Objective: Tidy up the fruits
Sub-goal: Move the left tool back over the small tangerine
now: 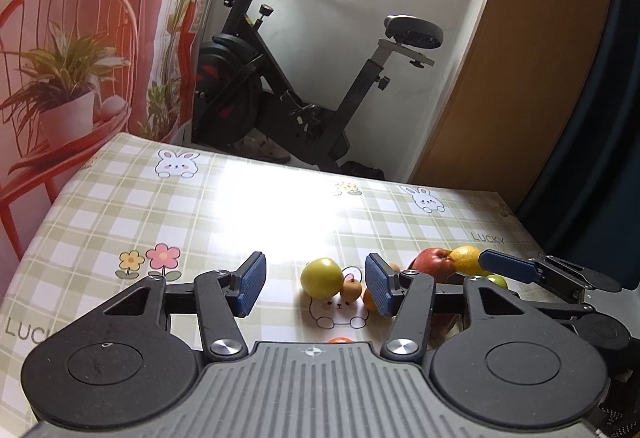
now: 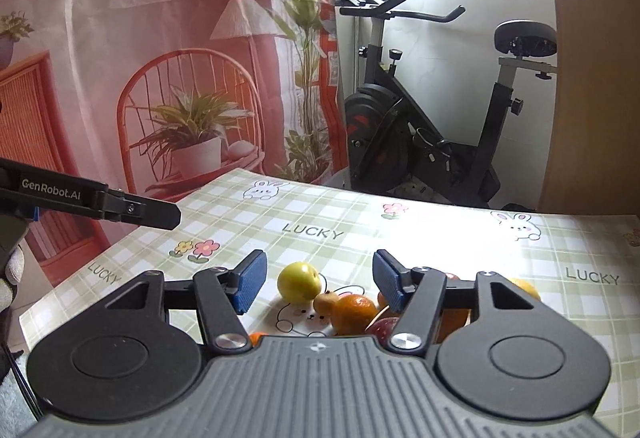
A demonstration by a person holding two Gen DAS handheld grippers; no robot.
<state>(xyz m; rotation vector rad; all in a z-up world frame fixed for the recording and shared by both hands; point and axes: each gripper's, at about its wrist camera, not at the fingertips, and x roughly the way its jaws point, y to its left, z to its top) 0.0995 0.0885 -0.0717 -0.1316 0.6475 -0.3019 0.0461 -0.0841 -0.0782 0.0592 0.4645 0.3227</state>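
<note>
Hand-held grippers [image 1: 316,284] [image 2: 317,280] agape above fruit cluster [image 2: 340,302]

In the right wrist view, the red apple [image 2: 380,328] and an orange [image 2: 454,318] sit mostly hidden behind the right tool's [image 2: 316,284] arm, lower centre.

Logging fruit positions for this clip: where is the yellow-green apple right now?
The yellow-green apple lies on the checked tablecloth at the left edge of the fruit cluster, against a small brown fruit, ahead of the open left gripper.
</note>
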